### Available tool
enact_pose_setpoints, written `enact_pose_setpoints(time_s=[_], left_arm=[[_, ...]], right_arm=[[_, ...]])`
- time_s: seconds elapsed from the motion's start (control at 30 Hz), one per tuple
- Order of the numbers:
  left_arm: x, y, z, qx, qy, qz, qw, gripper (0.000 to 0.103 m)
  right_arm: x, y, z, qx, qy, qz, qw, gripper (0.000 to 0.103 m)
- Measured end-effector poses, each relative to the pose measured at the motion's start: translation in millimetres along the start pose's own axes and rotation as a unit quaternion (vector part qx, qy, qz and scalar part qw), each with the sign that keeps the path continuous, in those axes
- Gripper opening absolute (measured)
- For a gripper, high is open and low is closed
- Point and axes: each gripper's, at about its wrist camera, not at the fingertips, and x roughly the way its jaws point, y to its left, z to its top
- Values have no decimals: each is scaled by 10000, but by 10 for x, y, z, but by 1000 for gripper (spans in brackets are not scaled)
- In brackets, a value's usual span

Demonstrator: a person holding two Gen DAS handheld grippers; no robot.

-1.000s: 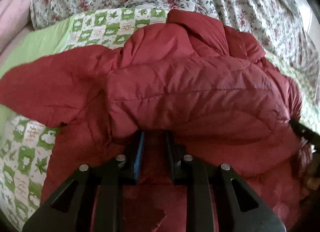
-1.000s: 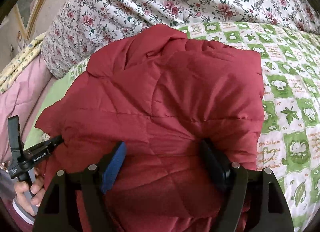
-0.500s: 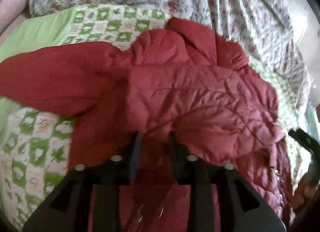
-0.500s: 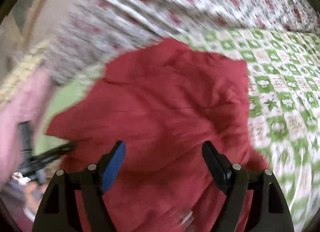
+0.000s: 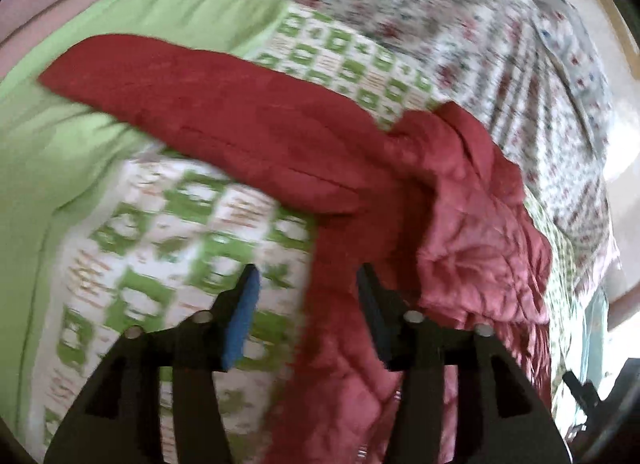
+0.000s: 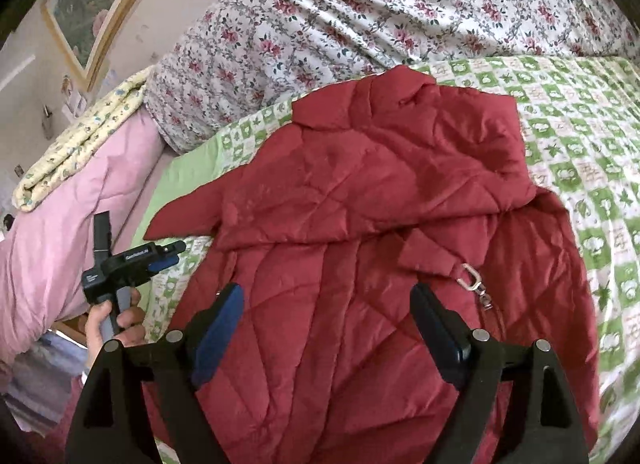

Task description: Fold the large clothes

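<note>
Jacket [image 6: 360, 264] position is taken as the reference: the red quilted garment is spread on the green-and-white checked bedspread [image 6: 580, 152] of the bed, with the collar toward the floral duvet [image 6: 400, 16] and the hem toward the operator. One sleeve [image 5: 224, 116] is seen in the left wrist view extended sideways from the jacket body, with its long axis running across the bedspread toward the plain green border. A second sleeve appears folded over the jacket's chest, but this cannot be confirmed. A metal zipper pull [image 6: 474, 282] is exposed near the jacket's front opening.

Left tongs [image 5: 304, 304] are held open to a moderate width; nothing is gripped. The jacket's side edge lies between the jaws, and the extended sleeve lies ahead of them and to the left. The left wrist view is motion-blurred, so contact with the fabric cannot be determined.

Right tongs [image 6: 326, 328] are held wide open above the lower jacket body, and nothing is gripped. The jacket lies directly ahead of and beneath them.

The extended sleeve is judged to be nearer to the left tongs, so the next fold is expected to be made from that side, with the sleeve carried across its long axis onto the jacket body. The padded fabric is judged bulky and springy; a fold may reopen unless it is pressed flat.
</note>
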Motion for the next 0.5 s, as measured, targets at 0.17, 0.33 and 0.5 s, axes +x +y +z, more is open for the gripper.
enact_pose_setpoints(time_s=[0.17, 0.33, 0.5], left_arm=[[67, 408, 149, -409, -23, 75, 9991, 59], [99, 668, 288, -645, -87, 140, 9978, 59], [88, 966, 506, -934, -272, 336, 9947, 59]], right_arm=[[6, 80, 7, -42, -15, -8, 10000, 87], [26, 120, 31, -99, -4, -49, 9999, 87], [46, 129, 16, -103, 34, -76, 9999, 87]])
